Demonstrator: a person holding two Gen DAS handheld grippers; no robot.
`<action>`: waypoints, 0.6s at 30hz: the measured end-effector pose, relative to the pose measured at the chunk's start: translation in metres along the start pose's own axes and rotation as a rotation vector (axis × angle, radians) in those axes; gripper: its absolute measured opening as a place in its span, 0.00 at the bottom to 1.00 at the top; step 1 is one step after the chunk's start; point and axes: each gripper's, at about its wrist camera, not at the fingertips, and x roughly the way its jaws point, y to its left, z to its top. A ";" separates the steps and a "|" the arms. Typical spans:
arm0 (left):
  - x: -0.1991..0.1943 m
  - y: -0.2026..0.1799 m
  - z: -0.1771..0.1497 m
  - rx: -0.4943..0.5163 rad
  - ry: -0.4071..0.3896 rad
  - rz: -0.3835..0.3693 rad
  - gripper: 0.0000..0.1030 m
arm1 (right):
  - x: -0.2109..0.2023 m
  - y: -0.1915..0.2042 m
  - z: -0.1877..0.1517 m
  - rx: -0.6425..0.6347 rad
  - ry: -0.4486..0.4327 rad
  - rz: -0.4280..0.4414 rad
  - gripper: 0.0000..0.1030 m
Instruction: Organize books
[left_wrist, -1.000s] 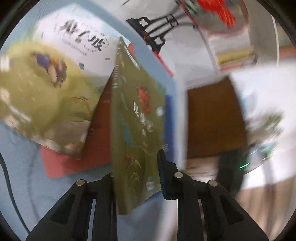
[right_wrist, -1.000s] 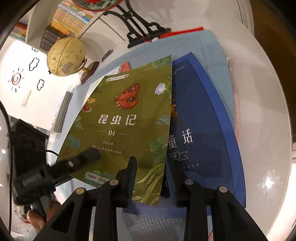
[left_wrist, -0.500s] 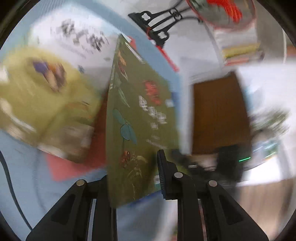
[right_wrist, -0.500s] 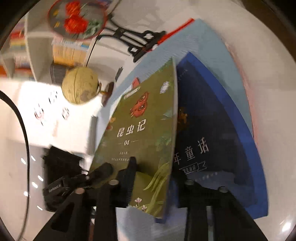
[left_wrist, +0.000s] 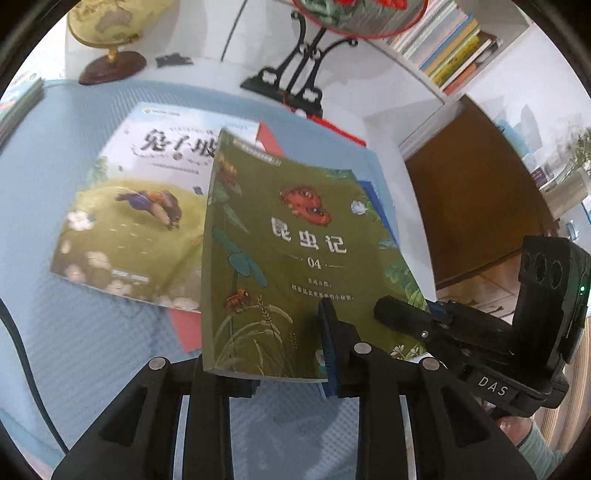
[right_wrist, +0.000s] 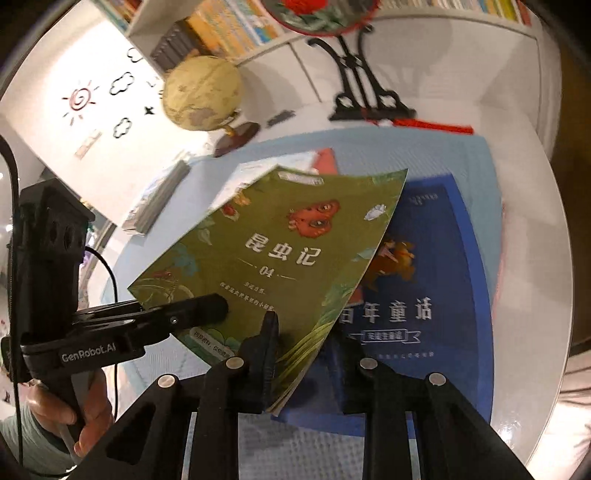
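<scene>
While both grippers share one load, the green book (left_wrist: 295, 251) sits lifted off the blue mat (left_wrist: 74, 332), near edge toward the fingers, long axis running away from them toward the fan stand (left_wrist: 295, 85). It tilts, spine side up in the left view. Left gripper (left_wrist: 266, 354) has the near-left corner: jaws nearly closed, pinched on the cover, blue pad on top. Right gripper (right_wrist: 306, 354) takes the near-right corner; jaws narrow, clamped on the page edge, one finger (right_wrist: 266, 343) on top, the other hidden under. Neither hand nearer, both at the same near edge. Below lie the blue book (right_wrist: 424, 295) on the right and the rabbit book (left_wrist: 140, 214) on the left, w/ a red one (left_wrist: 184, 328) under it. Next, I'd judge, the book gets squared over a pile.
</scene>
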 end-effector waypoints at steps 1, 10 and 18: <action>-0.007 0.000 0.000 -0.004 -0.018 -0.005 0.22 | -0.001 0.003 0.001 -0.005 -0.004 0.012 0.23; -0.053 0.002 0.002 -0.006 -0.133 0.023 0.22 | -0.012 0.031 0.010 0.012 -0.058 0.155 0.23; -0.104 0.038 0.010 -0.017 -0.218 0.026 0.22 | -0.008 0.087 0.029 -0.031 -0.098 0.185 0.23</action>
